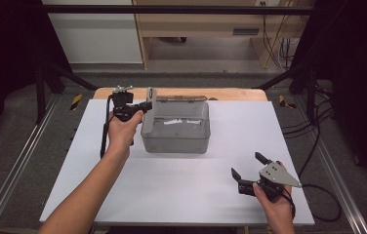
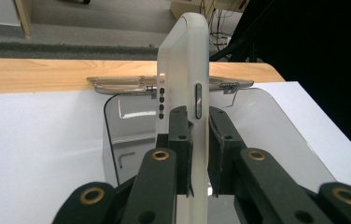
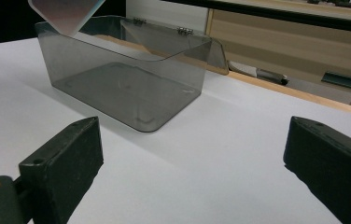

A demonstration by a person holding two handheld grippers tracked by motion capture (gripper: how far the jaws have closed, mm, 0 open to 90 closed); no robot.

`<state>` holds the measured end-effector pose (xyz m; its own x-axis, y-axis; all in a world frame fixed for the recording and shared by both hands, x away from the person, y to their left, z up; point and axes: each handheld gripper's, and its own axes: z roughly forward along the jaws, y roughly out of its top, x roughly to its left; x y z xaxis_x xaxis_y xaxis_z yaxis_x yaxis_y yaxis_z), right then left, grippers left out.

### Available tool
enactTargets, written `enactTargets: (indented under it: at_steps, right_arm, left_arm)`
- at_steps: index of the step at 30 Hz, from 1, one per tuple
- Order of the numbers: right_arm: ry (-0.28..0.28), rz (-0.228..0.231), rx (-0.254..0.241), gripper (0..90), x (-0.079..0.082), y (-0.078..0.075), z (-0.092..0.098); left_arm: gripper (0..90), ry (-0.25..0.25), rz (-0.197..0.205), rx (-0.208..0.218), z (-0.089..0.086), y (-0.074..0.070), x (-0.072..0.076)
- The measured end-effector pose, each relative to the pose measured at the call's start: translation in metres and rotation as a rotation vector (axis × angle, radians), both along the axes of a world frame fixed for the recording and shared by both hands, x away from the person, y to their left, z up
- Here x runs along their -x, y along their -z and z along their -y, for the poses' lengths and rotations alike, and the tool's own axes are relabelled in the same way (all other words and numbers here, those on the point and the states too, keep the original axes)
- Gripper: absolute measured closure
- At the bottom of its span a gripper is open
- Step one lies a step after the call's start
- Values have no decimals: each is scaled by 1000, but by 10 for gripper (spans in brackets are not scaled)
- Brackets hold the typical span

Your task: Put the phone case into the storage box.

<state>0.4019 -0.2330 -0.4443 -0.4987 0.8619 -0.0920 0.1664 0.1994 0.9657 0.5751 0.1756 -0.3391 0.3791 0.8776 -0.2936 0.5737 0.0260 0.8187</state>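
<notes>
My left tool point(image 2: 198, 140) grips the phone point(image 2: 185, 70) upright over the box point(image 1: 175, 127) at its 9 o'clock rim. Next I must lower it inside. My right tool point(image 1: 250, 165) waits open on the bench point(image 1: 181, 180).

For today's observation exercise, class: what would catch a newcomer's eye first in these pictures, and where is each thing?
First comes the smoky transparent plastic box with its hinged lid open, in the middle of the white table. Next, the left gripper holds a slim white phone-like slab on edge, upright above the box's left rim. Last, the right gripper rests near the table's front right corner, its jaws wide apart and holding nothing.
</notes>
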Motion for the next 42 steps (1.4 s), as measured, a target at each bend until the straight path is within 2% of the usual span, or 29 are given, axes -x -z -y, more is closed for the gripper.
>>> enactTargets:
  at_steps: [7, 16, 23, 42]
  right_arm:
    - [-4, 1, 3, 51, 0, 0, -1]
    - [-7, -4, 11, 51, 0, 1, -2]
    - [-7, -5, 16, 51, 0, 1, -2]
    - [-7, -15, 21, 52, -1, 3, -3]
  left_arm:
    - [811, -19, -20, -19, -2, 5, -2]
    - [811, -40, -39, -23, -7, 12, -7]
    - [807, -55, -55, 10, -12, 19, -10]
    - [813, -28, -90, -13, -3, 34, -15]
